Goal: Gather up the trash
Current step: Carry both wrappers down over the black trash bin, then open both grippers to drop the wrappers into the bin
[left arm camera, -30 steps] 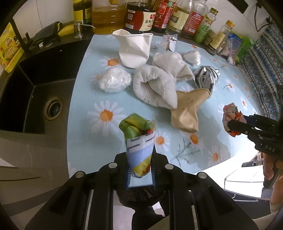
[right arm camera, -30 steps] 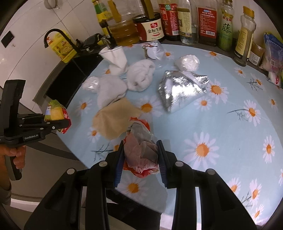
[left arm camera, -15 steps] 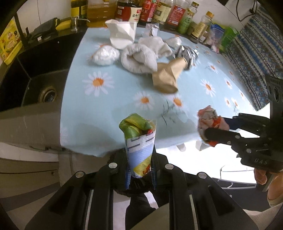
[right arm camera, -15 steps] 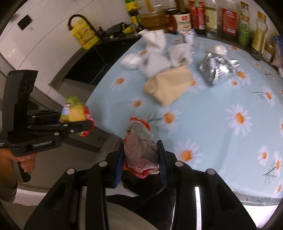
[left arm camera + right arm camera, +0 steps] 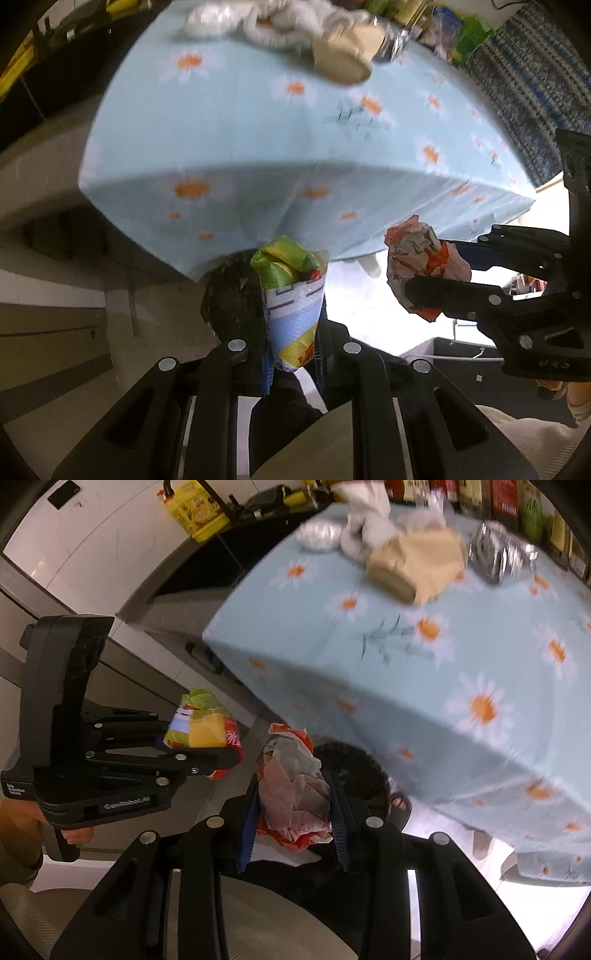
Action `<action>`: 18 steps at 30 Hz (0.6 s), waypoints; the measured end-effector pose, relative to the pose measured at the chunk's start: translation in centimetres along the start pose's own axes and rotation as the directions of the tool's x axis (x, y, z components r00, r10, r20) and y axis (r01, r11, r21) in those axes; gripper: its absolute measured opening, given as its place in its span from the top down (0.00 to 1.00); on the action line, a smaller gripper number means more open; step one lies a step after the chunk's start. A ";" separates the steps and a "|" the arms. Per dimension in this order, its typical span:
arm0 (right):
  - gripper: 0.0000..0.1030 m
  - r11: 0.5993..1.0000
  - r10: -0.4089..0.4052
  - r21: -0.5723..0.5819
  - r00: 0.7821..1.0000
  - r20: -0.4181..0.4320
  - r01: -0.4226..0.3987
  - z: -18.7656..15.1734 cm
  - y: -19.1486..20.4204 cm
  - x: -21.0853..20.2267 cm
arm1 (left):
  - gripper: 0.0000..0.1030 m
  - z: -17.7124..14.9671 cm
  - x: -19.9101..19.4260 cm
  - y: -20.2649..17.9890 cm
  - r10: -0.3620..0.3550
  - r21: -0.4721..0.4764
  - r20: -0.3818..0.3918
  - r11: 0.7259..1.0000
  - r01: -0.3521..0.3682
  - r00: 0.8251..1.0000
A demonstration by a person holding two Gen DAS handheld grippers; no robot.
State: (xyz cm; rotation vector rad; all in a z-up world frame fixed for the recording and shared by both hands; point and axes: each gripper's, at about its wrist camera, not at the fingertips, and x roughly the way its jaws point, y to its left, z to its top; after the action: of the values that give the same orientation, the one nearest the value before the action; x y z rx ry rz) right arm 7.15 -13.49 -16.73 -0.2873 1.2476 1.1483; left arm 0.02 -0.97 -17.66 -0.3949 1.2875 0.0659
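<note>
Hanging off the near edge of the worktop (image 5: 229, 122), both grippers carry a piece of litter out over the floor, which is where I judge a bin to be: a dark round mass (image 5: 231, 295) shows below the cloth's corner, though the blur leaves it unclear whether that is a bin liner or something else. On the left side, the left gripper (image 5: 293, 354) has its jaws pinching a snack wrapper (image 5: 291, 295) by its lower end, so the green and yellow crumpled top stands free above the jaws and would fall away cleanly on release. From the right wrist view the same wrapper (image 5: 201, 725) sits at the tips of the handheld unit, clear of the tablecloth. Further right, the right gripper (image 5: 293, 819) has its jaws pressed against a crumpled paper wad (image 5: 291, 790), red and pale, held across its bulk since a loose ball needs squeezing to stay put; in the left wrist view the wad (image 5: 421, 262) hangs beside the wrapper, apart from it. Back on the worktop, well away from both grippers, more litter waits: white crumpled tissues (image 5: 364, 531), a tan paper bag (image 5: 417, 565) and a foil packet (image 5: 500, 555), so the collecting looks far from finished.
</note>
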 end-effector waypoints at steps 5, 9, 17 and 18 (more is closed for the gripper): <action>0.65 0.998 -0.004 0.061 0.999 -0.043 0.006 -1.5 -1.6 3.9 | 0.85 -1.5 3.7 1.2 -0.019 -0.028 -0.049 0.999 0.018 0.999; 0.65 0.995 -0.015 0.096 0.997 -0.069 0.021 -2.6 -3.0 7.3 | 0.85 -2.3 7.1 2.6 -0.029 -0.051 -0.083 0.998 0.025 0.996; 0.65 0.984 -0.004 0.176 0.995 -0.102 0.022 -3.6 -5.7 12.5 | 0.85 -3.2 12.6 4.5 -0.043 -0.088 -0.136 0.996 0.031 0.990; 0.65 0.982 0.003 0.186 0.995 -0.098 0.016 -3.7 -6.0 13.0 | 0.85 -3.3 13.3 4.7 -0.048 -0.092 -0.144 0.995 0.035 0.988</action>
State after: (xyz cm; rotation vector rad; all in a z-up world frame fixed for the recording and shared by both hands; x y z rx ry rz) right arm 8.32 -12.12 -31.39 -0.2085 1.4300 1.0128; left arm -0.47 0.08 -32.07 -0.5108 1.4241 0.0606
